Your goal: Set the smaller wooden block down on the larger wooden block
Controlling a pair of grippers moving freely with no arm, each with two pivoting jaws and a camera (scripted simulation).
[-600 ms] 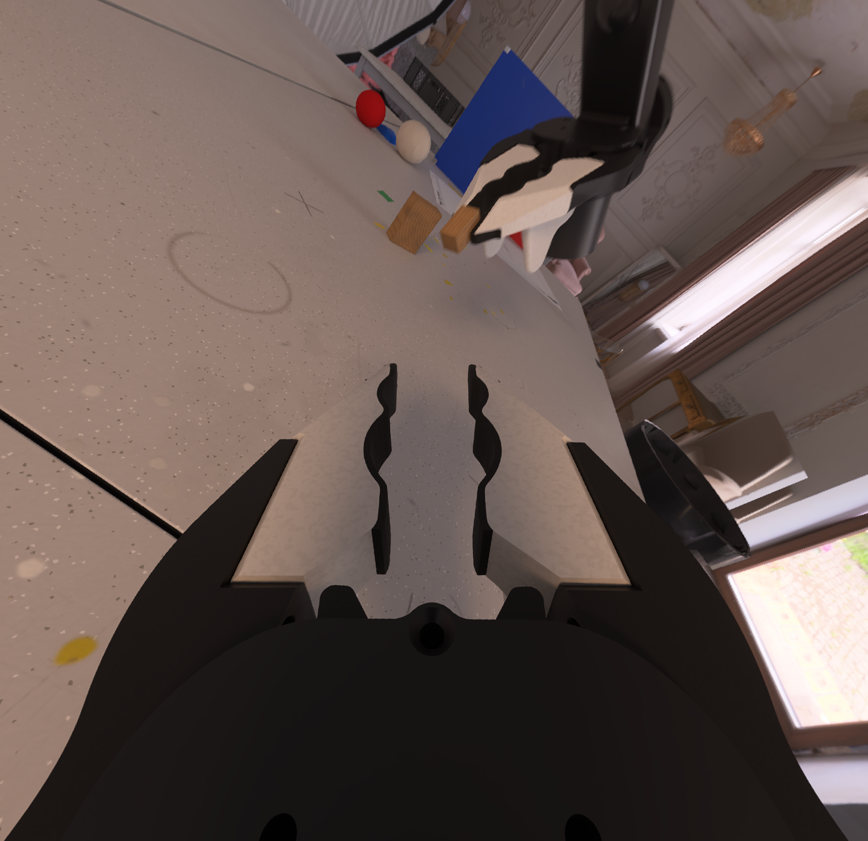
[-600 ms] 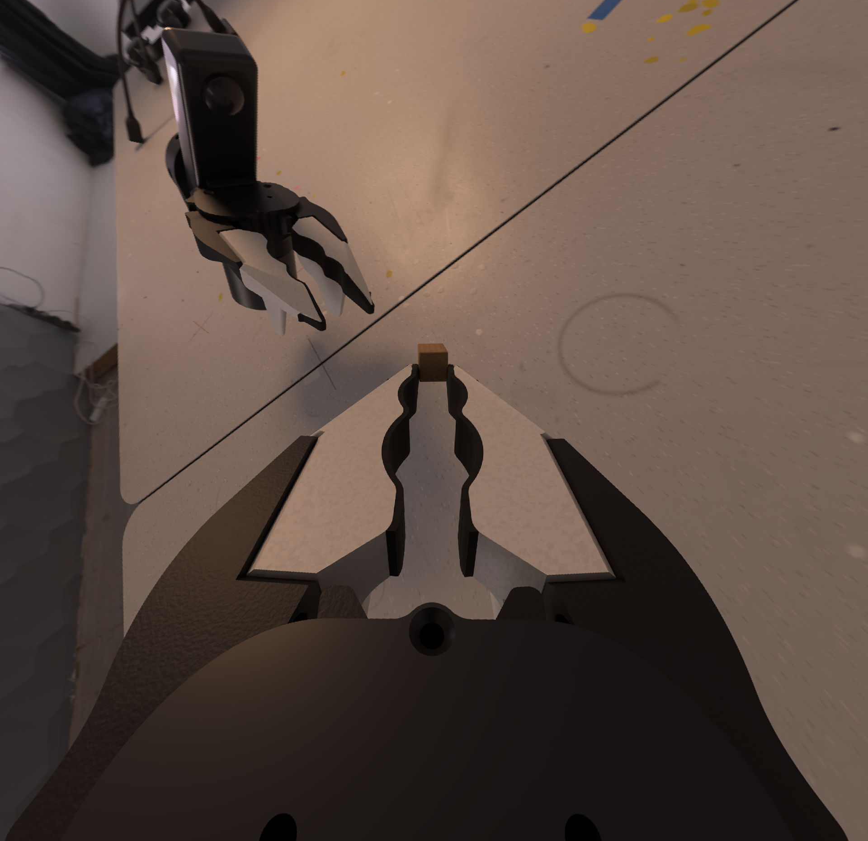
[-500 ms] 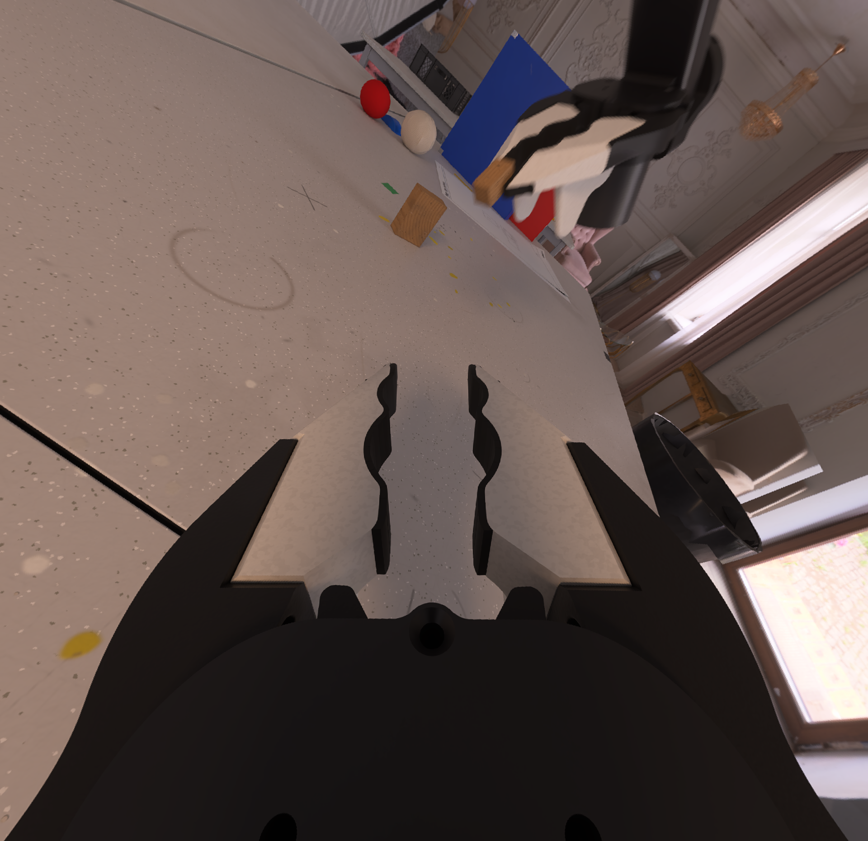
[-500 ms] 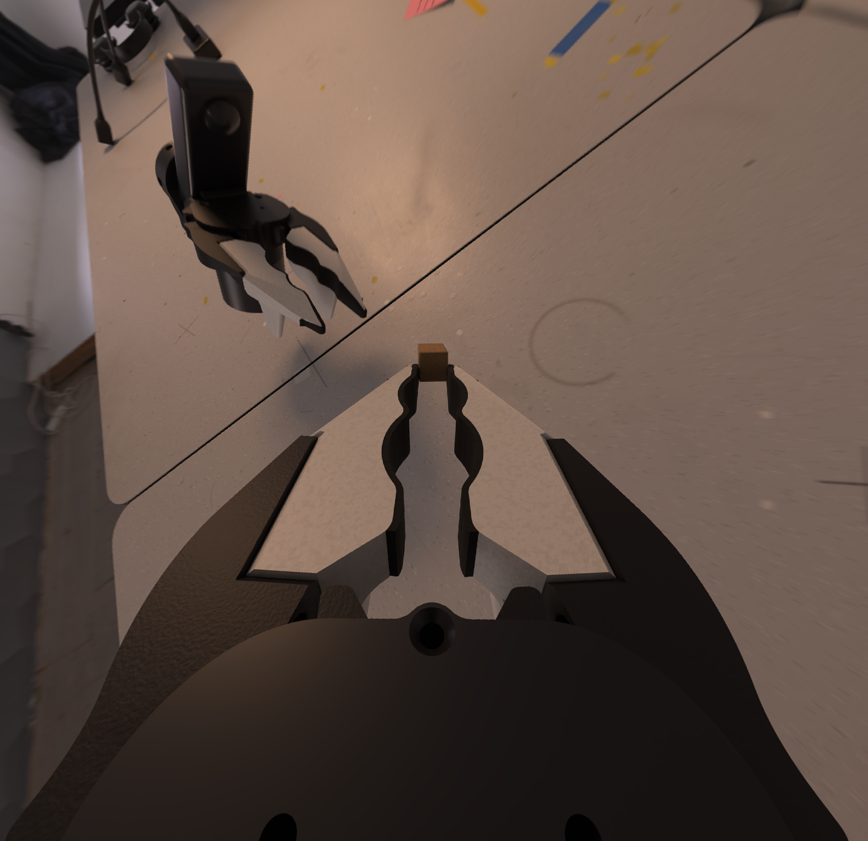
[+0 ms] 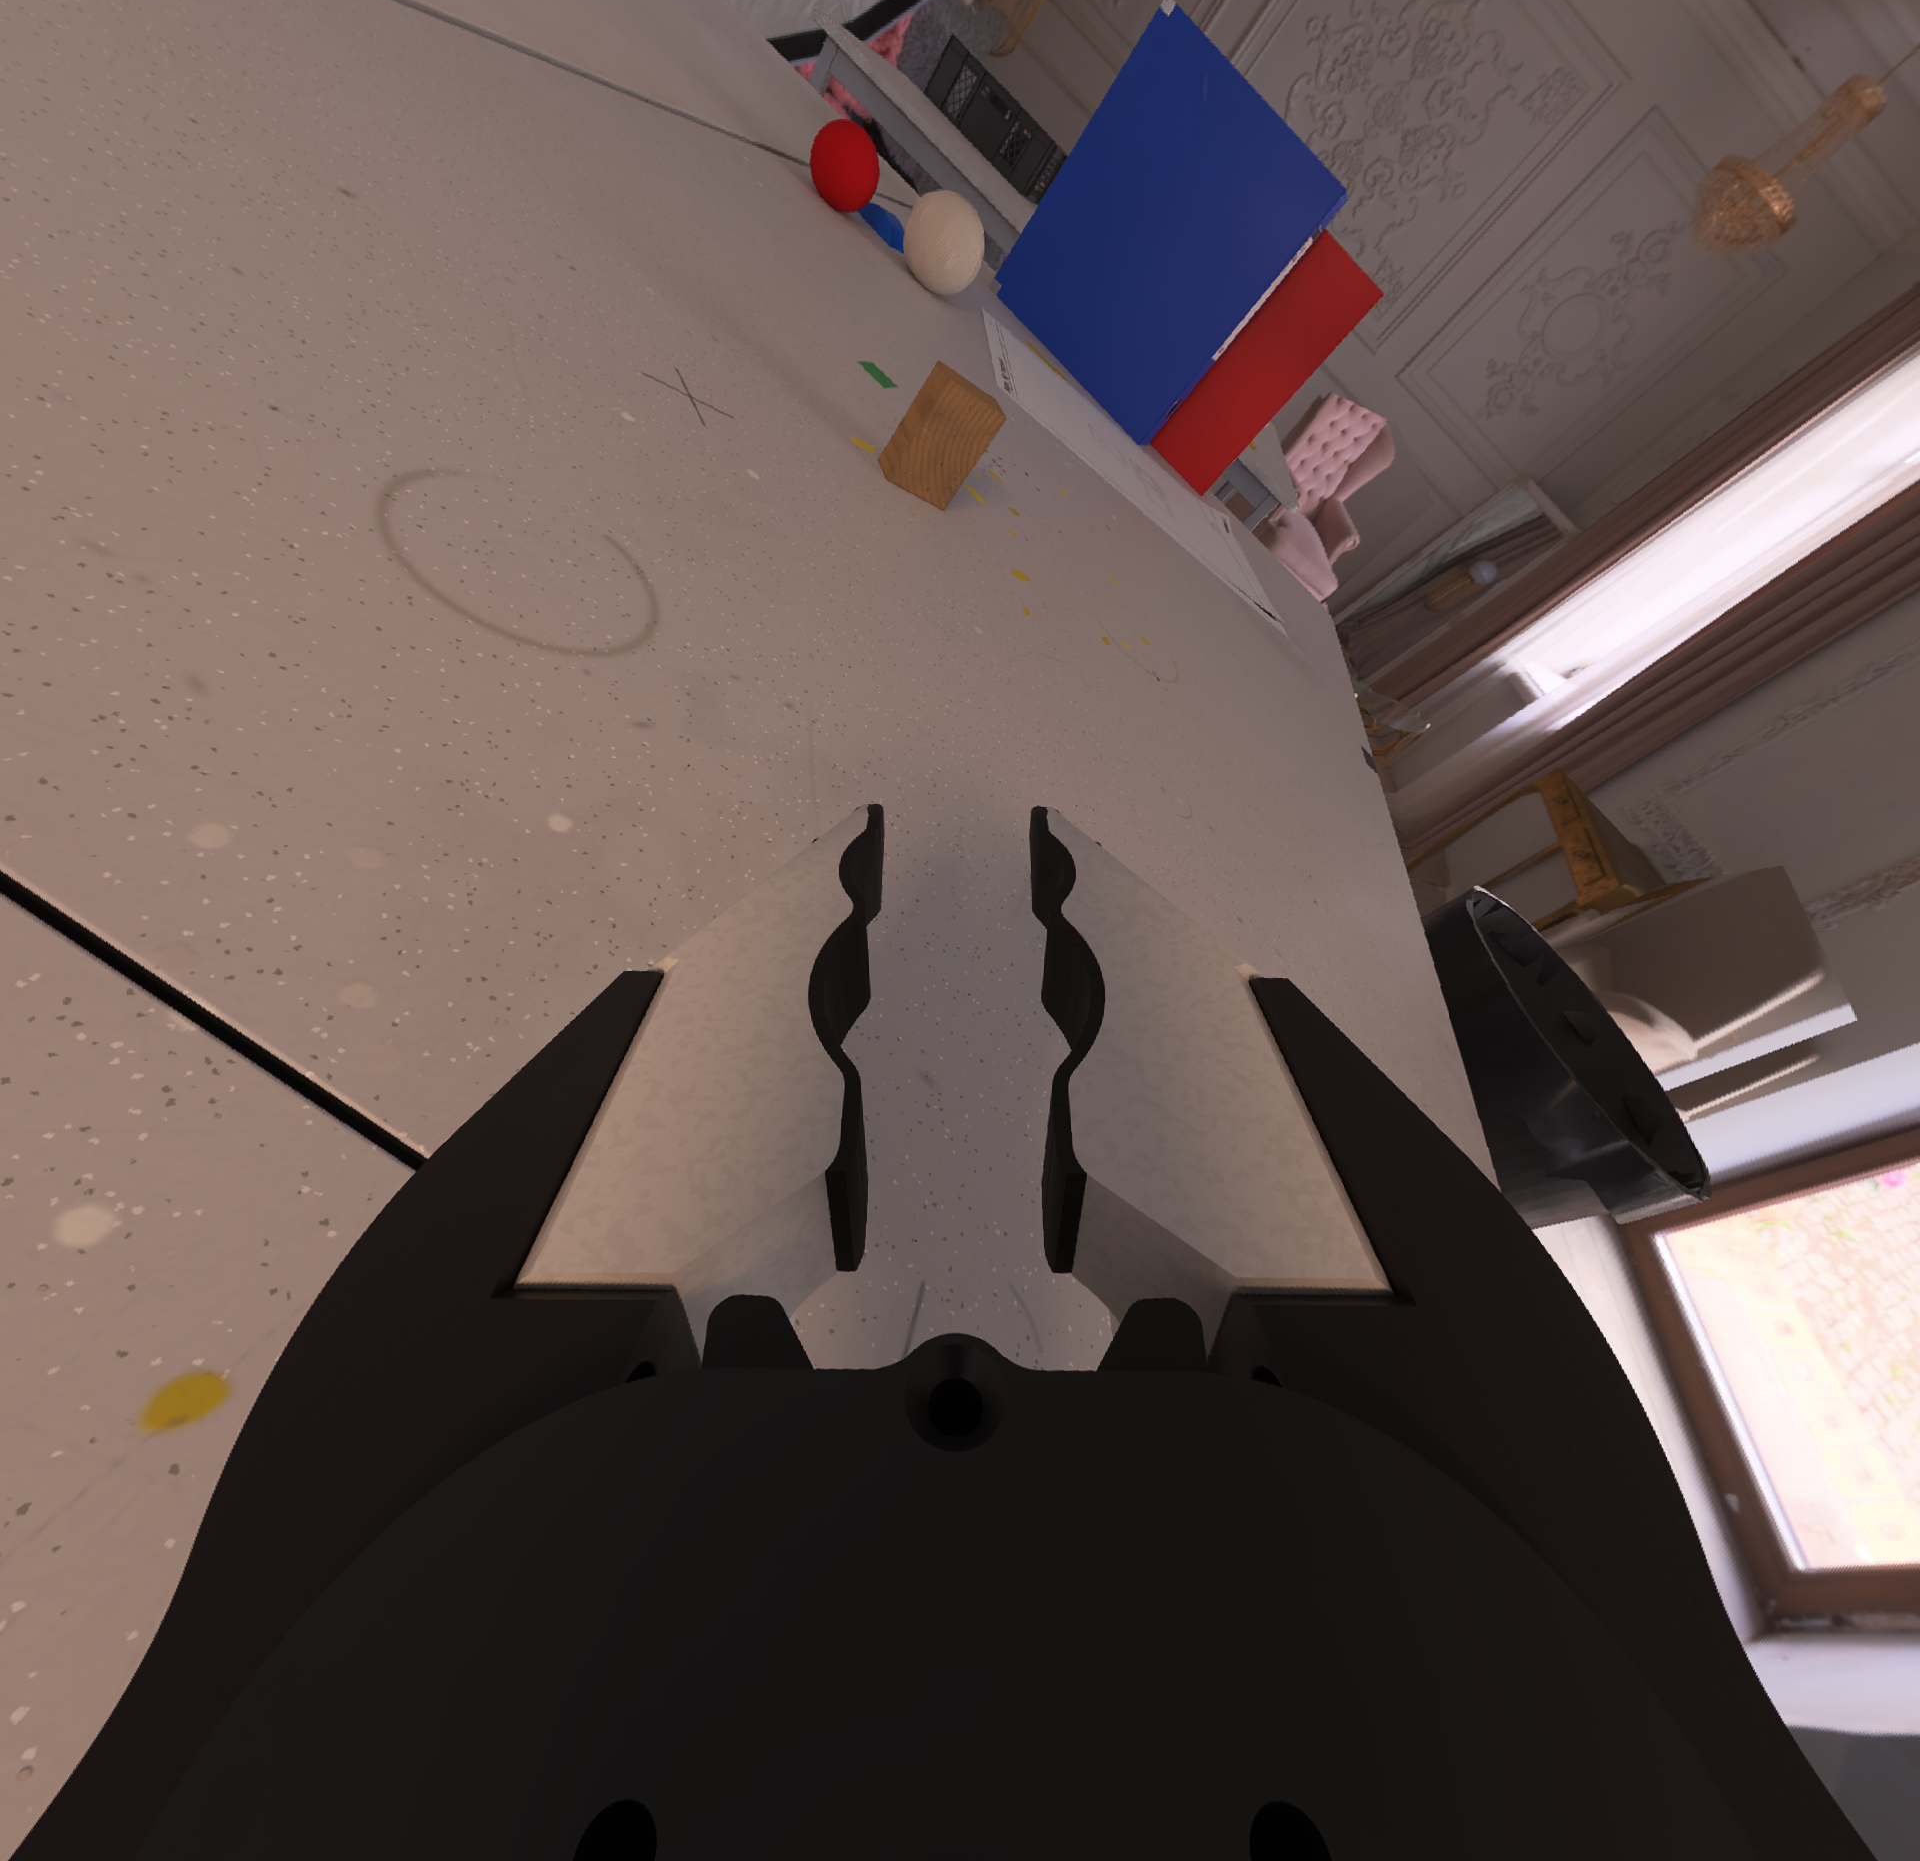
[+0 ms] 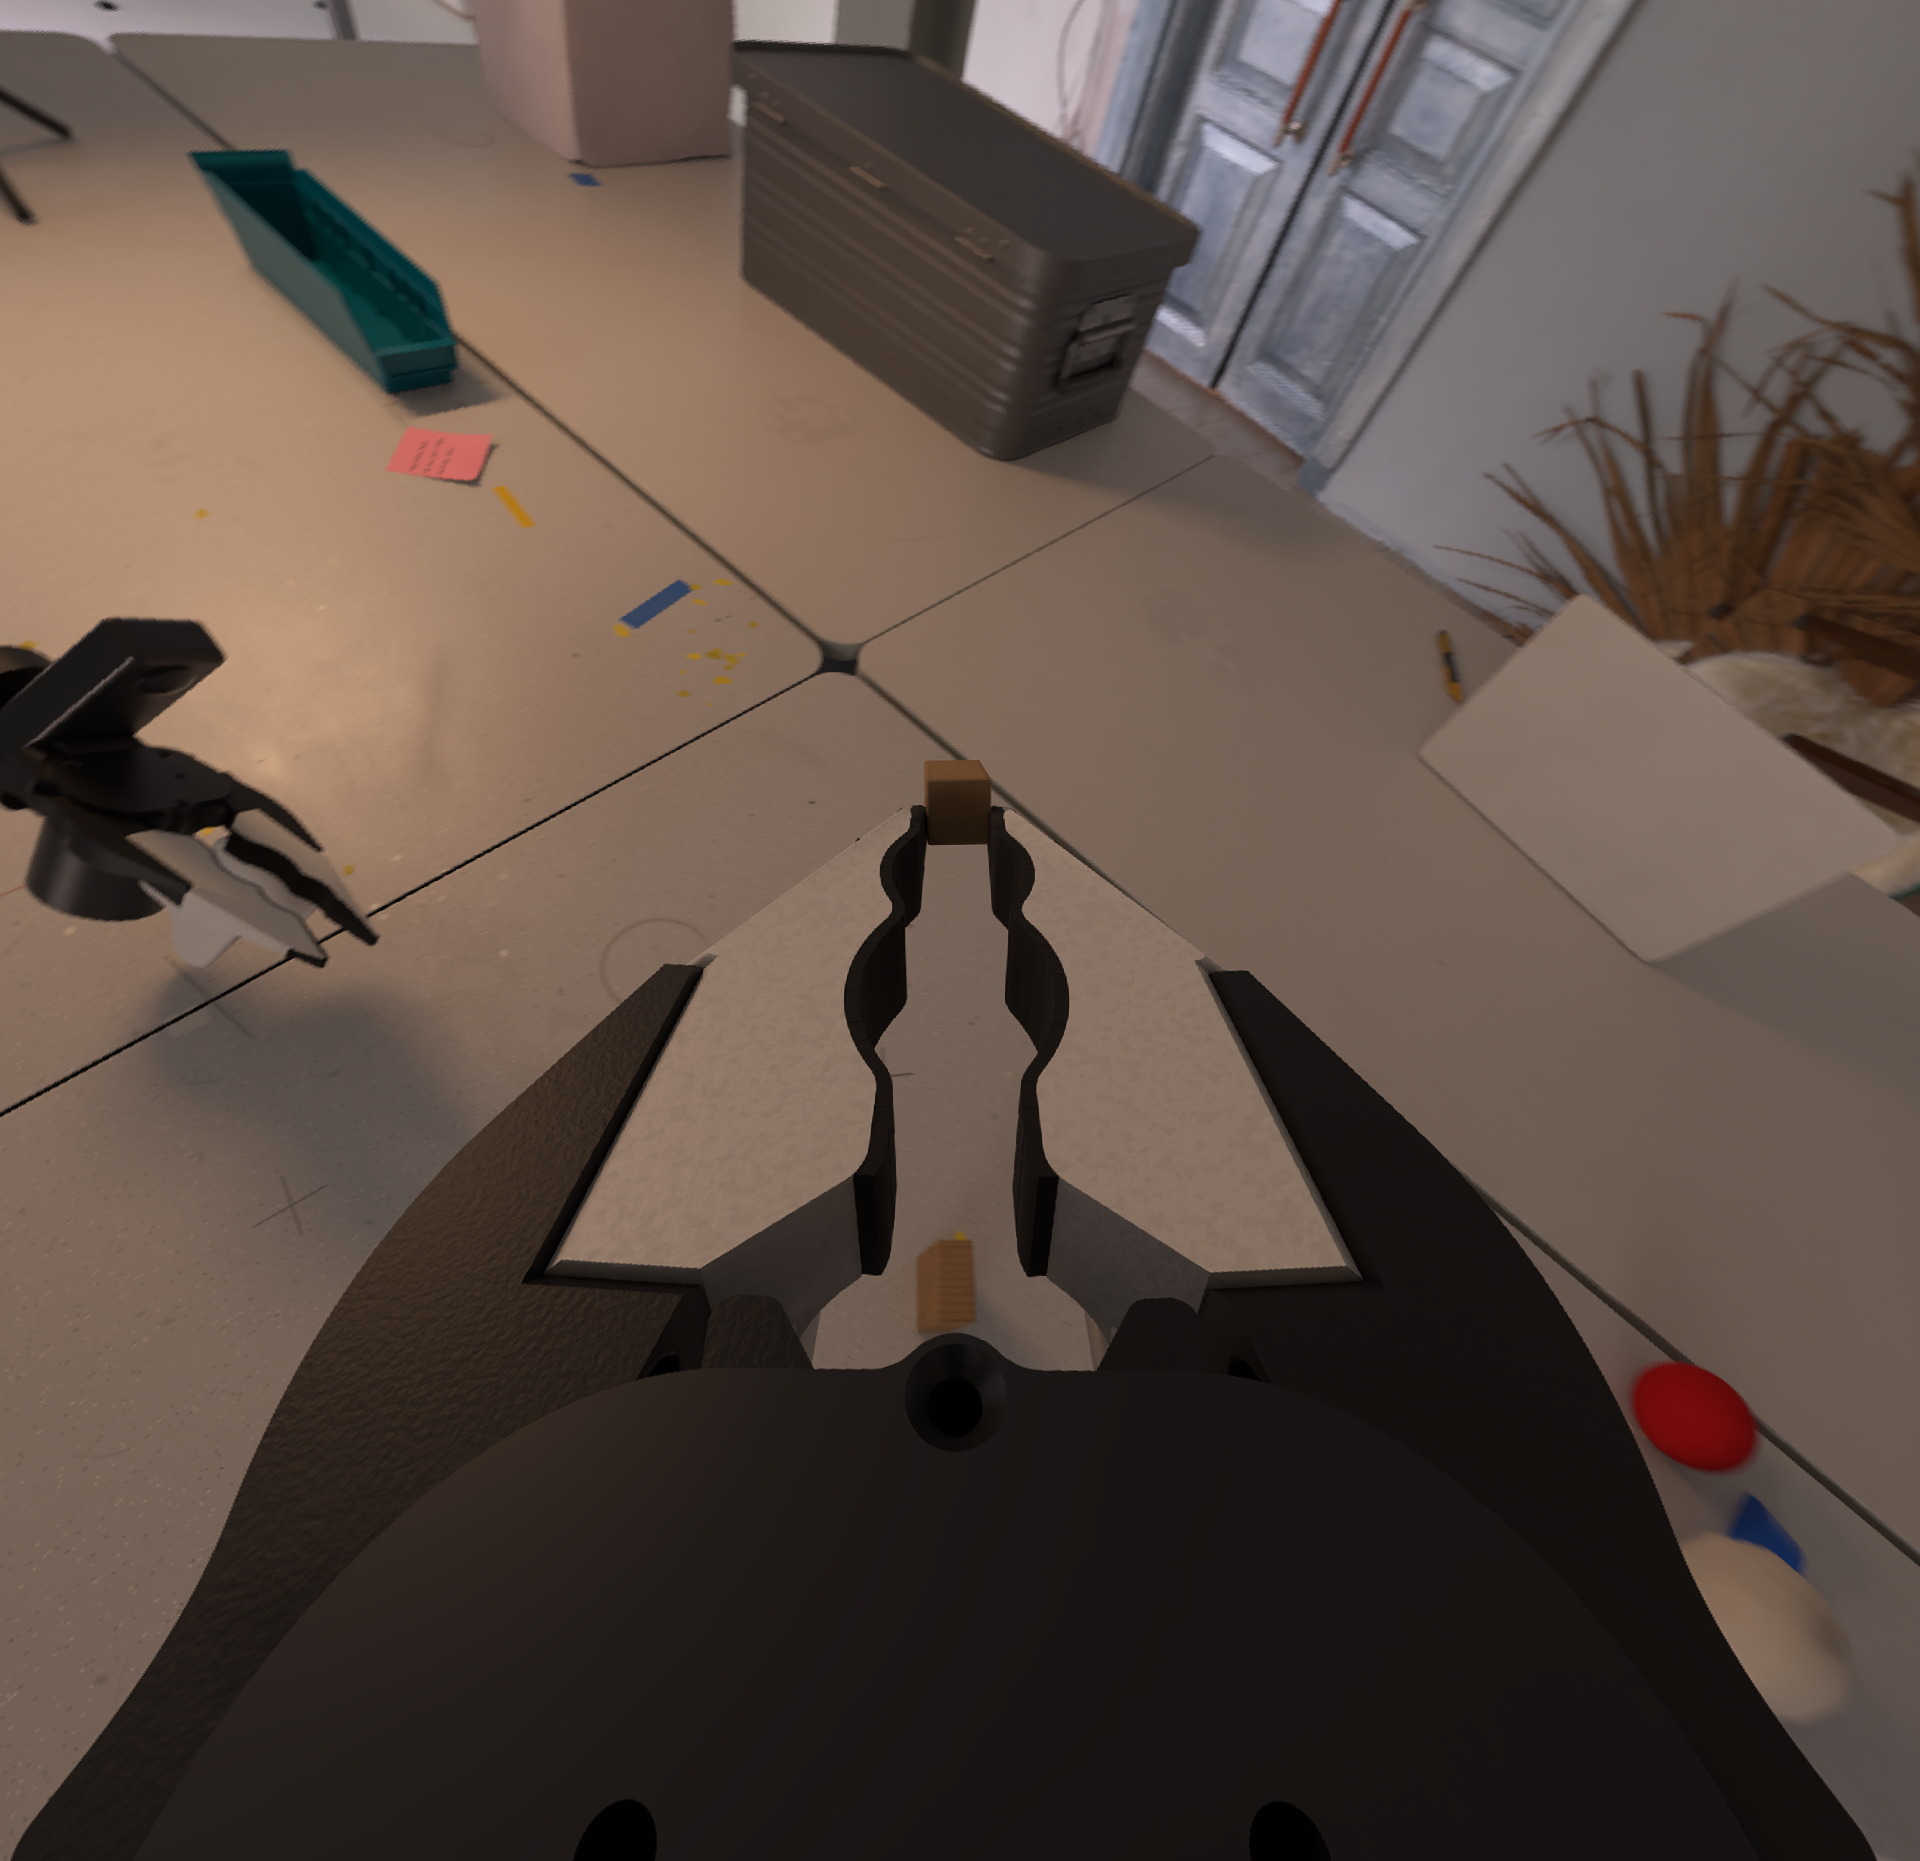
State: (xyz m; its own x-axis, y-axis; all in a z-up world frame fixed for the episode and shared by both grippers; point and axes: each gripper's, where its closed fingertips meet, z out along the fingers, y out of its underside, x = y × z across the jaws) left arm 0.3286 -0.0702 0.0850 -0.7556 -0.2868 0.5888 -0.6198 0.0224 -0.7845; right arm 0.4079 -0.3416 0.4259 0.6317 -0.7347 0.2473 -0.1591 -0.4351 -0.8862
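The right gripper (image 6: 956, 824) pinches the smaller wooden block (image 6: 956, 801) at its fingertips, above the larger wooden block (image 6: 945, 1284) seen between its fingers. The left gripper (image 5: 956, 824) hangs parted and empty over bare table (image 5: 312, 253). Beyond it, the larger block sits just short of the table's far edge.

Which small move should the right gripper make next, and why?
Probably lower the right gripper toward the larger wooden block. It holds the smaller wooden block at its tips, and the larger block shows between its fingers, apparently below on the table.
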